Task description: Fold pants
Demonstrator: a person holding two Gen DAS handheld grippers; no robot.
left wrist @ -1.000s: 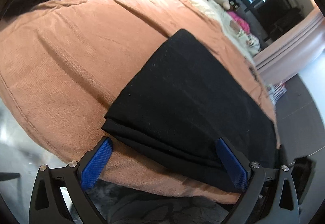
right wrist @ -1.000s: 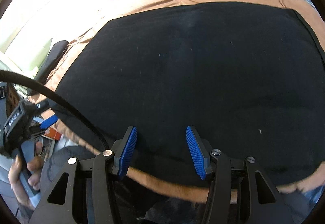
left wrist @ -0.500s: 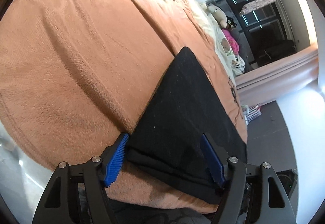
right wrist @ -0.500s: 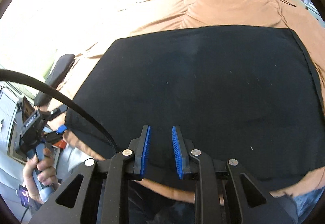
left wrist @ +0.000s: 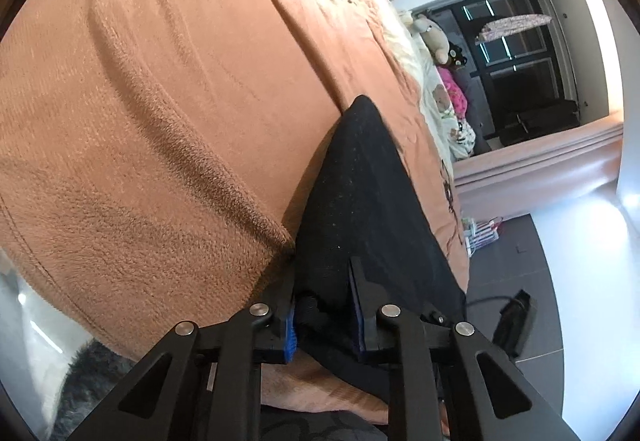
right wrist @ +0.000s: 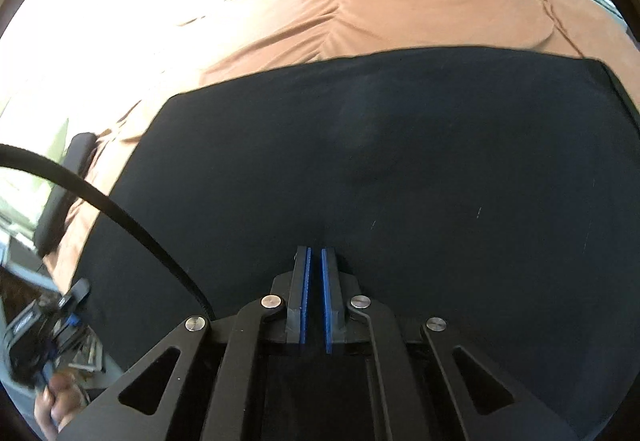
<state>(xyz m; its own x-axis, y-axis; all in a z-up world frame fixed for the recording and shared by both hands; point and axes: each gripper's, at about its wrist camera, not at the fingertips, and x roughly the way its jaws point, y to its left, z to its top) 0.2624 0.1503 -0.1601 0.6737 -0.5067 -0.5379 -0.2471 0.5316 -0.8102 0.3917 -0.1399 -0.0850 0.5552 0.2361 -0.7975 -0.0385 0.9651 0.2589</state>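
Black pants (left wrist: pixel 360 181), folded into a flat rectangle, lie on a brown fleece blanket (left wrist: pixel 160 121) near the bed's edge. My left gripper (left wrist: pixel 322 269) is closing on the near corner of the pants; the cloth bunches between its blue pads. In the right wrist view the pants (right wrist: pixel 380 145) fill the middle of the frame. My right gripper (right wrist: pixel 315 250) is shut on their near edge, and the cloth rises to its fingertips. A person's hand (right wrist: pixel 56 401) holds the other gripper at the lower left, blurred.
The blanket (right wrist: pixel 400 9) runs far beyond the pants, with cream bedding behind. A black cable (right wrist: pixel 120 213) arcs in from the left. Stuffed toys (left wrist: pixel 436 37) sit at the bed's far end. A black box (left wrist: pixel 516 317) lies on the grey floor.
Both grippers went from wide open to closed on the pants' near edge. The left one rolled and slid onto the corner. The right one drew back, lifting the edge.
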